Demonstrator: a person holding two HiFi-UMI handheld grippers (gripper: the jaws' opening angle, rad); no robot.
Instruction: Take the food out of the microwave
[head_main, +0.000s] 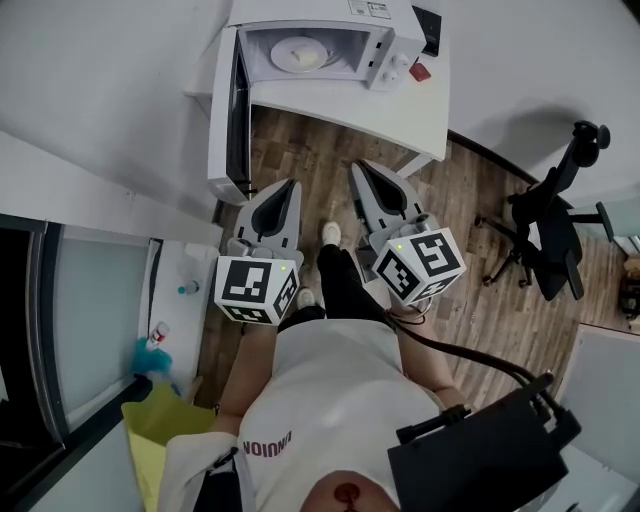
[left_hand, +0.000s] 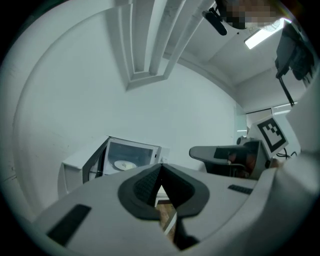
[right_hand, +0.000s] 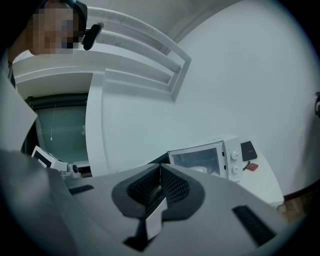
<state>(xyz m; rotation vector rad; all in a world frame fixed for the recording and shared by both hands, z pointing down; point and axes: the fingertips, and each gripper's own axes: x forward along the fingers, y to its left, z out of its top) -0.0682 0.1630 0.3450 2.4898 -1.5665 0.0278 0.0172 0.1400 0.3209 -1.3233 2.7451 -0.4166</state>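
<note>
A white microwave (head_main: 340, 35) stands on a white table (head_main: 400, 105), its door (head_main: 228, 115) swung open to the left. Inside lies a white plate with pale food (head_main: 298, 53). My left gripper (head_main: 291, 187) and right gripper (head_main: 361, 168) are held side by side over the wooden floor, short of the table, both pointing at the oven with their jaws shut and empty. In the left gripper view the left gripper (left_hand: 161, 169) aims at the open microwave (left_hand: 131, 155) and plate (left_hand: 124, 165). In the right gripper view the right gripper (right_hand: 160, 170) faces the microwave (right_hand: 210, 160).
A small red object (head_main: 420, 72) and a black box (head_main: 428, 28) sit on the table right of the microwave. A black office chair (head_main: 550, 230) stands at the right. A ledge with bottles (head_main: 158, 335) and a yellow bag (head_main: 165, 425) lie at the left.
</note>
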